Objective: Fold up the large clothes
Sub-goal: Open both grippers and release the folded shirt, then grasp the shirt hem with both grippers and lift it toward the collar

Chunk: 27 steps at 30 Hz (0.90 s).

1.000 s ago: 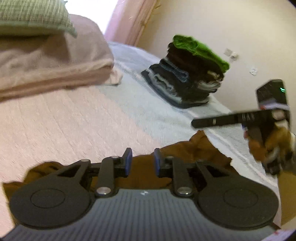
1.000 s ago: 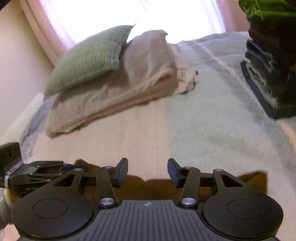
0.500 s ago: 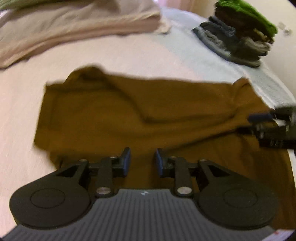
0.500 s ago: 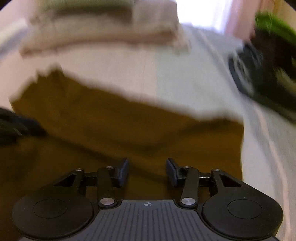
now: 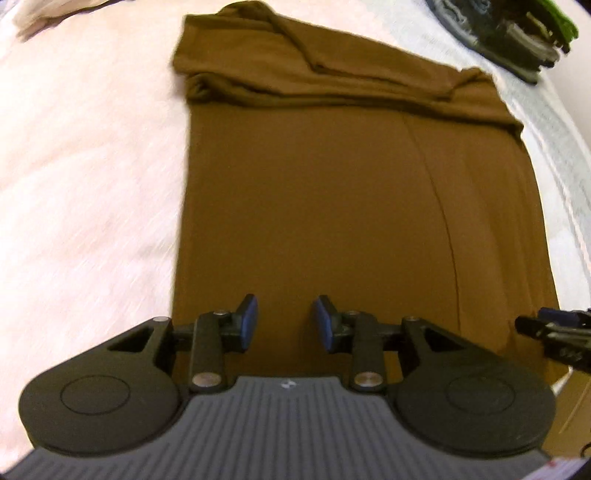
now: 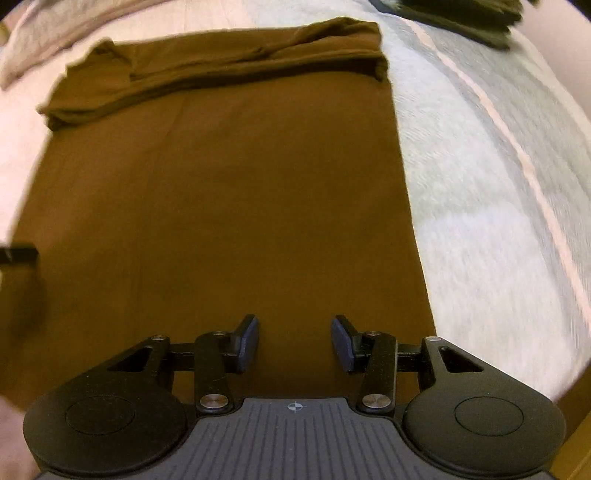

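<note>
A brown garment (image 5: 332, 192) lies spread flat on the bed, its far end folded over into a thick band (image 5: 295, 85). The right wrist view shows the same garment (image 6: 229, 206), with the folded band (image 6: 236, 62) at the top. My left gripper (image 5: 284, 325) points down over the garment's near part, close to its left edge; its jaws are opening and nothing is between them. My right gripper (image 6: 294, 341) hangs open over the near part by the right edge, also holding nothing. The right gripper's tip (image 5: 554, 328) shows at the left view's right edge.
The bed cover is pink (image 5: 81, 184) on the left and pale grey-blue with a pink stripe (image 6: 498, 166) on the right. A stack of folded dark clothes with a green piece on top (image 5: 524, 33) sits at the far right. Folded beige bedding (image 6: 44, 33) lies far left.
Both grippers have tilted down from looking across the bed to looking onto the brown garment, and pulled back toward its near end. The left jaws stand wider than before.
</note>
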{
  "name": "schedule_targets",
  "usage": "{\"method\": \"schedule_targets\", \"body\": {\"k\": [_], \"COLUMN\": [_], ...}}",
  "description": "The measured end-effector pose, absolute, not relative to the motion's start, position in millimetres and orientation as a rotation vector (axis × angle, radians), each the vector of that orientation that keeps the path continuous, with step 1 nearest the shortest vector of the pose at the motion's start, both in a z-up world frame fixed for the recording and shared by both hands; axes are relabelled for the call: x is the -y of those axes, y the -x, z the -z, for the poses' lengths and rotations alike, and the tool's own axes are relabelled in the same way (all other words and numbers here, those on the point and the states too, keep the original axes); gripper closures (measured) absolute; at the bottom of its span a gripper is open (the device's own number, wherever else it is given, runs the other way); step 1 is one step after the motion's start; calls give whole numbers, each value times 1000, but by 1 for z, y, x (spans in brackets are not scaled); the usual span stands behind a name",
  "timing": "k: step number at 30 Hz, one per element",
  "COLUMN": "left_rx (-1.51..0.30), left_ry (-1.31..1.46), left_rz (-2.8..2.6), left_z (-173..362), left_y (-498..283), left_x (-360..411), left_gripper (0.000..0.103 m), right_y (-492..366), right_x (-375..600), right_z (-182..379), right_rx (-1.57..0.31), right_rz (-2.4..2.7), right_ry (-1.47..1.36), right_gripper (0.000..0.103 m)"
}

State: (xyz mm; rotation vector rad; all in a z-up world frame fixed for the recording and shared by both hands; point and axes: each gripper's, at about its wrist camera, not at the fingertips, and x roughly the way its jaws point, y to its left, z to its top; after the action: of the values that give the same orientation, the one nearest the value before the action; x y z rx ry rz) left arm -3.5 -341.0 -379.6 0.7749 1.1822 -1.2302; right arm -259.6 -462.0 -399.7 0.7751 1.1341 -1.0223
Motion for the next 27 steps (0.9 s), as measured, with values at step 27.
{"method": "schedule_targets", "body": {"k": [27], "left_rx": [-900], "left_ry": [-718], "left_rz": [1281], "left_z": [220], "left_y": [89], "left_x": [181], "left_gripper": [54], "right_y": [370], "right_x": [311], "right_z": [253], "right_rx": [-759], "right_rz": [909], "right_ry": [-804], "right_gripper": [54]}}
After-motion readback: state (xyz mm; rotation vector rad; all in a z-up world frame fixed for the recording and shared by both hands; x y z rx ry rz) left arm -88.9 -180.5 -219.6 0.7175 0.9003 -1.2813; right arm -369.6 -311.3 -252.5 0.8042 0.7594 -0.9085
